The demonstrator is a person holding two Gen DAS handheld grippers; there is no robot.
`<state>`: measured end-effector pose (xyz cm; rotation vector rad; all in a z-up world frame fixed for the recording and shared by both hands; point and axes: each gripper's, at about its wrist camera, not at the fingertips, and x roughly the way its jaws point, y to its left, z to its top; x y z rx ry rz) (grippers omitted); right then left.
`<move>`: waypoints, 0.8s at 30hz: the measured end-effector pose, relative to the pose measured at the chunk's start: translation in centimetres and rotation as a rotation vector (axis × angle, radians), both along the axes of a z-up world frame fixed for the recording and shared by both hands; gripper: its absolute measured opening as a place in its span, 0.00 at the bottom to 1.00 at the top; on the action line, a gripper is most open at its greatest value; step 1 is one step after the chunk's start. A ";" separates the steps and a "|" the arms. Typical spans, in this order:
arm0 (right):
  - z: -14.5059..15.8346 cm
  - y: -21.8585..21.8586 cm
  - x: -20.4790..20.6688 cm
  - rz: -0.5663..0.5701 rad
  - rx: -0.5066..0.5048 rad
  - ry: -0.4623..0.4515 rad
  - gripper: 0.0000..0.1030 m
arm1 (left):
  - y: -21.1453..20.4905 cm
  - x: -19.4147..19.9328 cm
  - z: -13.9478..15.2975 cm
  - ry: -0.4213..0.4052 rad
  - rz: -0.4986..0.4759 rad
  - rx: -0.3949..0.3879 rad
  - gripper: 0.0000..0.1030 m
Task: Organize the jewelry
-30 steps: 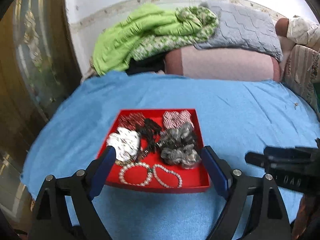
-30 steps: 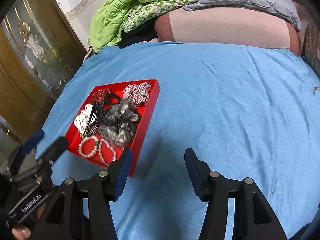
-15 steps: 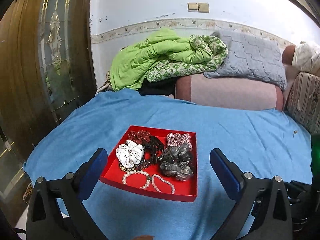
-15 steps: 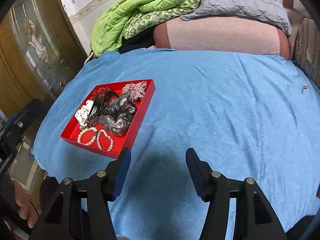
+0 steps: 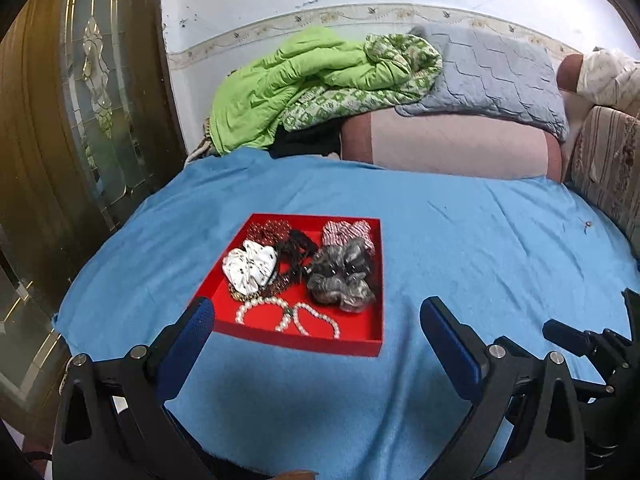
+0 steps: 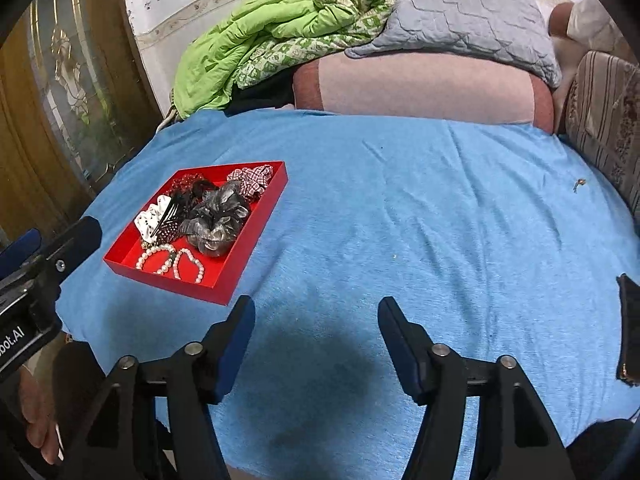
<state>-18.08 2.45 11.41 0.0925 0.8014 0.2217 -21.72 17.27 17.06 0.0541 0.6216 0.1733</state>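
Observation:
A red tray (image 5: 296,341) (image 6: 256,224) sits on the blue bedspread (image 5: 460,248) (image 6: 400,200). It holds a white scrunchie (image 5: 250,266), a grey scrunchie (image 5: 340,278) (image 6: 218,216), a checked scrunchie (image 5: 346,230), dark red beads (image 5: 268,229), black clips and two pearl bracelets (image 5: 288,316) (image 6: 170,260). My left gripper (image 5: 316,320) is open and empty, just in front of the tray. My right gripper (image 6: 316,316) is open and empty, to the right of the tray above bare bedspread.
Green quilts (image 5: 312,84), a grey pillow (image 5: 492,76) and a pink bolster (image 5: 452,144) lie at the head of the bed. A wooden glass-panelled door (image 5: 60,120) stands at the left. A dark pouch (image 6: 630,328) lies at the right edge.
Both grippers have pulled back and up from the tray, so the tray looks smaller and farther. Both stay open and empty. The tray's contents have not moved.

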 end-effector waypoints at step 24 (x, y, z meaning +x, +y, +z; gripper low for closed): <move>-1.4 0.4 -1.2 -0.003 -0.058 0.004 0.70 | 0.5 0.7 -3.3 0.167 -0.024 -0.119 0.99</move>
